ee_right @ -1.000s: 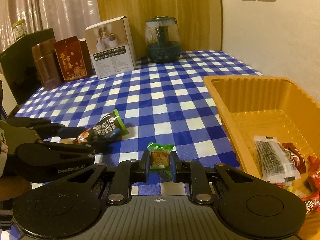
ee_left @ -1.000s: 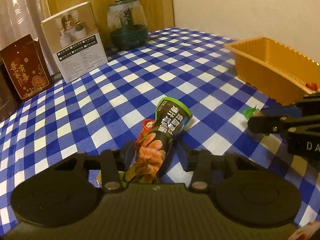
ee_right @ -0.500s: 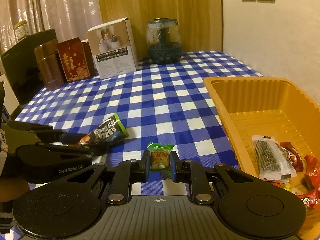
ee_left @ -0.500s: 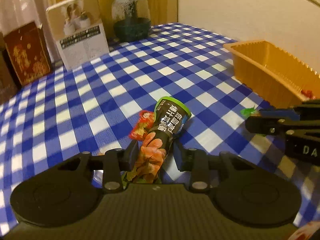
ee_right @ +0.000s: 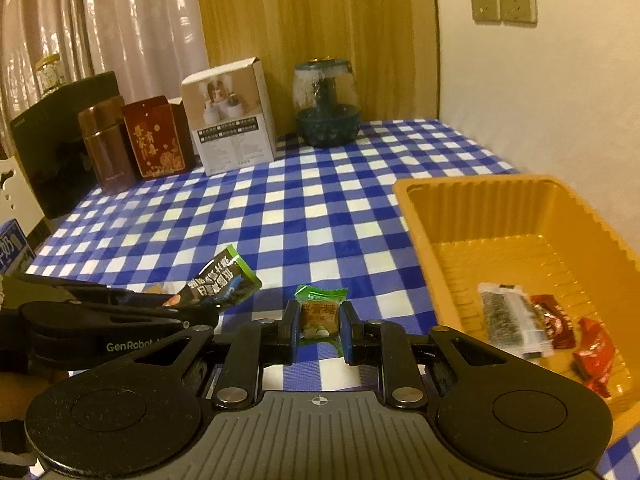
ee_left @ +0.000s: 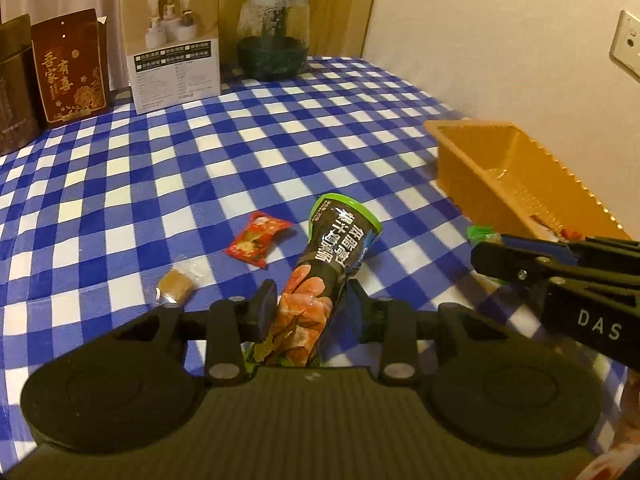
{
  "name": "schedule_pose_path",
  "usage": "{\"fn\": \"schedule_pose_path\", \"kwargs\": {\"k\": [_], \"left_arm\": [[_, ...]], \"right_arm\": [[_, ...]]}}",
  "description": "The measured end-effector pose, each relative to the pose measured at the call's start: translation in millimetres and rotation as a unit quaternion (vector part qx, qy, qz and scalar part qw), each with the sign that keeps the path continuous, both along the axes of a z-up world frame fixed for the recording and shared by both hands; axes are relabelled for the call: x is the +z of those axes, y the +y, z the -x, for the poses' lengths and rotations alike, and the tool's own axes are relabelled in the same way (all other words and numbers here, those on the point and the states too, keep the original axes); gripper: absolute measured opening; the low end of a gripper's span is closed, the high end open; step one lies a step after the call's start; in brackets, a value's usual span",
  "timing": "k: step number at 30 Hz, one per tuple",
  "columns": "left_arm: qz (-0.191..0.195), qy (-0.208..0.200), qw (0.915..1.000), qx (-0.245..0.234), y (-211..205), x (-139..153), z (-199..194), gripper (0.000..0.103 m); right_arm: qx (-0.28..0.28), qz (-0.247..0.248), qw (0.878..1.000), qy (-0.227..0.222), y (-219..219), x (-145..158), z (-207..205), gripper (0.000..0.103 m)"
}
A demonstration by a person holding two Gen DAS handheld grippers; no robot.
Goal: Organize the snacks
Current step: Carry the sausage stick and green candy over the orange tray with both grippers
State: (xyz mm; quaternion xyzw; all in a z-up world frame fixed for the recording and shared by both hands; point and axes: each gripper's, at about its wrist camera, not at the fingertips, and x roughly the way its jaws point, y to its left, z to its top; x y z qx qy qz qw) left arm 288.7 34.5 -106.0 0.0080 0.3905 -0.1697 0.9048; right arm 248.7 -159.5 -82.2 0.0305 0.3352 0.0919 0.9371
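Note:
My left gripper [ee_left: 310,306] is shut on a long black snack packet [ee_left: 326,268] with a green end and holds it above the checked cloth; the packet also shows in the right wrist view [ee_right: 222,282]. My right gripper [ee_right: 319,326] is shut on a small green-wrapped candy [ee_right: 320,312], just left of the orange tray [ee_right: 404,196]. The tray also shows in the left wrist view [ee_left: 472,172]. A red candy [ee_left: 258,238] and a brown wrapped candy [ee_left: 176,284] lie on the cloth ahead of the left gripper.
The tray holds a seaweed packet [ee_right: 508,320] and red candies [ee_right: 592,352]. At the table's back stand a white box [ee_right: 230,120], a red box [ee_right: 154,142], a brown canister [ee_right: 106,144] and a glass jar [ee_right: 326,104]. A wall runs along the right.
My left gripper has lifted the black packet off the cloth, uncovering the red and brown candies. My right gripper has risen slightly with the green candy.

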Motion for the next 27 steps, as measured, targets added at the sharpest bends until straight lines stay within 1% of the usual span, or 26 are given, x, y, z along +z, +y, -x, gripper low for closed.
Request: {"fn": "schedule_pose_path", "kwargs": {"k": [4,15,21,27], "left_arm": [[0.012,-0.004,0.9999,0.002,-7,11,9,0.033],[0.018,-0.03,0.9993,0.013,-27,51,41,0.033],[0.023,-0.047,0.9986,0.008,-52,75,55,0.033],[0.048,-0.056,0.9972,-0.012,-85,97,64,0.033]], "right_arm": [[-0.005,0.001,1.0,-0.005,-9,9,9,0.021],[-0.019,0.001,1.0,-0.021,-40,39,38,0.021],[-0.026,0.001,0.999,-0.03,-62,56,55,0.021],[-0.045,0.006,0.998,-0.035,-91,65,69,0.021]]}}
